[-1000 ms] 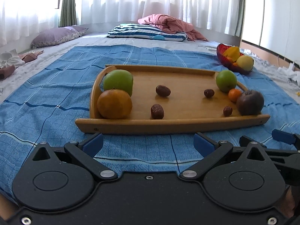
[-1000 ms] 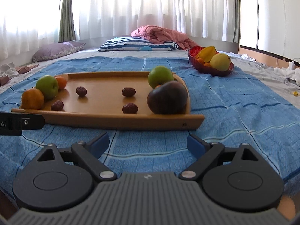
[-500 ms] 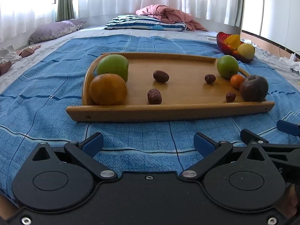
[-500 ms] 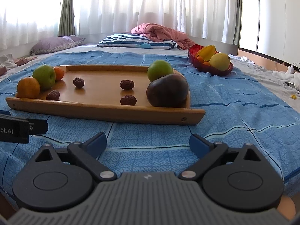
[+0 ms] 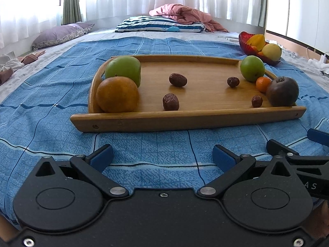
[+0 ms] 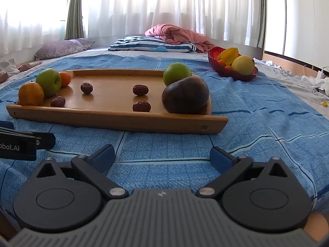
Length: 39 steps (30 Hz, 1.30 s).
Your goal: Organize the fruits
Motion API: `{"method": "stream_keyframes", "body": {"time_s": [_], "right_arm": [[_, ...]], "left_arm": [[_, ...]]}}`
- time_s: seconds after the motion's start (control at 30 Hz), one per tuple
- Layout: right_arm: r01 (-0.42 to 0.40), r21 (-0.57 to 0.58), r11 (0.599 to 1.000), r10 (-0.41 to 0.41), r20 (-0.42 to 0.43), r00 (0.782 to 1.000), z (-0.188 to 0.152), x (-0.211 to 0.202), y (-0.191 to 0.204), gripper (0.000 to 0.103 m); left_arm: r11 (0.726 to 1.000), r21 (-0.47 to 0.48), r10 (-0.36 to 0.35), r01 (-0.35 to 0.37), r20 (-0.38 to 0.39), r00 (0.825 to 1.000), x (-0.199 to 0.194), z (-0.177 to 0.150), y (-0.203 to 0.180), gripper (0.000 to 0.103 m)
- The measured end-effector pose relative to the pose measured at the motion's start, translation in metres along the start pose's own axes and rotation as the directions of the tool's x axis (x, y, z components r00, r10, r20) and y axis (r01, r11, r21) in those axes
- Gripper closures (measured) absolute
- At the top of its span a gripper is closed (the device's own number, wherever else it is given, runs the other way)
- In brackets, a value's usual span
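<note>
A wooden tray (image 5: 185,121) lies on the blue blanket. At its left end sit an orange (image 5: 117,94) and a green apple (image 5: 123,68). Its right end holds another green apple (image 5: 252,68), a small tangerine (image 5: 263,83) and a dark round fruit (image 6: 185,94). Several brown dates (image 6: 141,106) are scattered between the two ends. My left gripper (image 5: 162,156) is open and empty, a short way before the tray's near rim. My right gripper (image 6: 162,154) is also open wide with nothing between its fingers, in front of the tray's right corner.
A red bowl (image 6: 232,74) with yellow and orange fruit stands beyond the tray at the right. Pillows and a pink quilt (image 6: 176,35) lie at the far end by the curtains. Bare blanket (image 6: 267,123) stretches to the right of the tray.
The right gripper's fingers have spread a little wider. Both views have shifted only slightly against the tray, and no fruit has moved.
</note>
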State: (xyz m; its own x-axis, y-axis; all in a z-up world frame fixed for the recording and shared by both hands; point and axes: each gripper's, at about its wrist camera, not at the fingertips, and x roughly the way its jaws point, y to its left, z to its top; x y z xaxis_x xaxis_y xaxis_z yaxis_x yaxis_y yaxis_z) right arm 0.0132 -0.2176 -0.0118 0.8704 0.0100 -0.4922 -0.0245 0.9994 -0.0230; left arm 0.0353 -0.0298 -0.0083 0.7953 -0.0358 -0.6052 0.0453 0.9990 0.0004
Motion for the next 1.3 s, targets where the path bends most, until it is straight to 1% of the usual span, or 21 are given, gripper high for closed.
{"method": "stream_keyframes", "body": {"time_s": [0.37,0.63,1.3], "right_arm": [[0.004,-0.005,1.000,-0.004,0.000,1.000,-0.0012,0.0022,0.0016,0.000],[-0.004,0.005,1.000,0.004,0.002,1.000,-0.0019,0.0028,-0.0004,0.000],[-0.003,0.002,1.000,0.003,0.003,1.000,-0.0028,0.0024,-0.0002,0.000]], "left_arm": [[1.000,0.000,0.000,0.000,0.000,1.000,0.0025,-0.0015,0.0006,0.000],[1.000,-0.008,-0.013,0.013,-0.001,1.000,0.0030,-0.0024,0.0029,0.000],[1.000,-0.003,-0.002,0.002,0.002,1.000,0.0037,-0.0035,-0.0002,0.000]]}}
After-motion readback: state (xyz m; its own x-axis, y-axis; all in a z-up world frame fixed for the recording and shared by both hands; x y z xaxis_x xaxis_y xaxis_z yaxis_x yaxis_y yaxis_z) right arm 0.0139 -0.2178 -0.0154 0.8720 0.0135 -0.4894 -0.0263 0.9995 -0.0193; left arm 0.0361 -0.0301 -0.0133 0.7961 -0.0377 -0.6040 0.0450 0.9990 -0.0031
